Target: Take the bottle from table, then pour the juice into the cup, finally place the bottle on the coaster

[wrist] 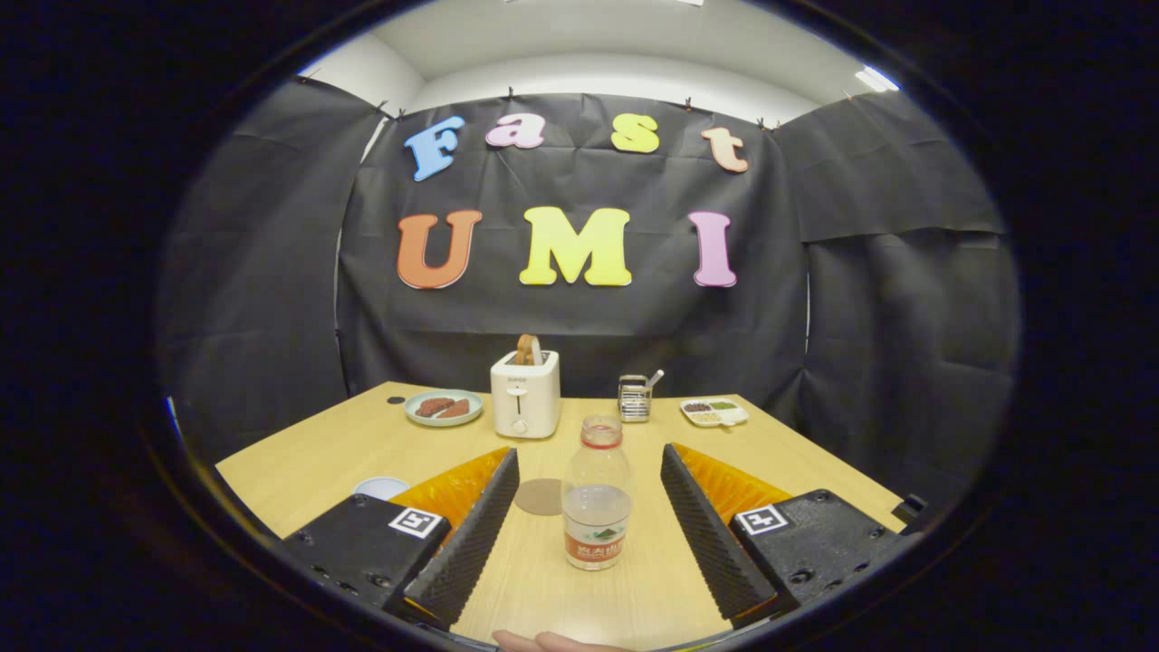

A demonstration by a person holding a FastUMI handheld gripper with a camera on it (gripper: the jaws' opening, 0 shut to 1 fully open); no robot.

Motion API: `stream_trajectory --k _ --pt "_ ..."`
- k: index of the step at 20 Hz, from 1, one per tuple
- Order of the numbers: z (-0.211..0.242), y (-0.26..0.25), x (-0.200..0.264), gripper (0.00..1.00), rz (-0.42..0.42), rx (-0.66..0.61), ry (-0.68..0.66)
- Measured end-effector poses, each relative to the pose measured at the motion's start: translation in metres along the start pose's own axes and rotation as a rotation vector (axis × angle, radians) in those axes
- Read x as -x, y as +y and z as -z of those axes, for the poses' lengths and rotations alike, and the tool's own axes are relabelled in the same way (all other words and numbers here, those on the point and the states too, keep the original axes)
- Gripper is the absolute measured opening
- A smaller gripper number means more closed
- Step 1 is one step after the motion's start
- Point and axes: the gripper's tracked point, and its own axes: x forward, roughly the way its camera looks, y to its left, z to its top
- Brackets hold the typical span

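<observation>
On the wooden table (317, 453), from left: a white cup (380, 487) beside the left finger, a round coaster (540, 496), then the uncapped bottle (596, 493), upright between the gripper's (589, 471) wide-spread fingers, untouched. Beyond stands a toaster (525, 394).

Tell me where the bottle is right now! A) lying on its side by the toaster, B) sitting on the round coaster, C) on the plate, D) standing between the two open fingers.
D: the bottle stands upright on the table between the gripper's open fingers, neither touching it; the coaster lies bare beside it.
</observation>
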Motion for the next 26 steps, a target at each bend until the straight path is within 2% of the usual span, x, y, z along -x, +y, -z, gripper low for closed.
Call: stream_trajectory --k 11,26 --pt "0.056 -0.005 -0.046 1.0 0.019 -0.01 0.059" --pt "0.084 -0.007 -0.087 1.0 0.0 0.013 0.115"
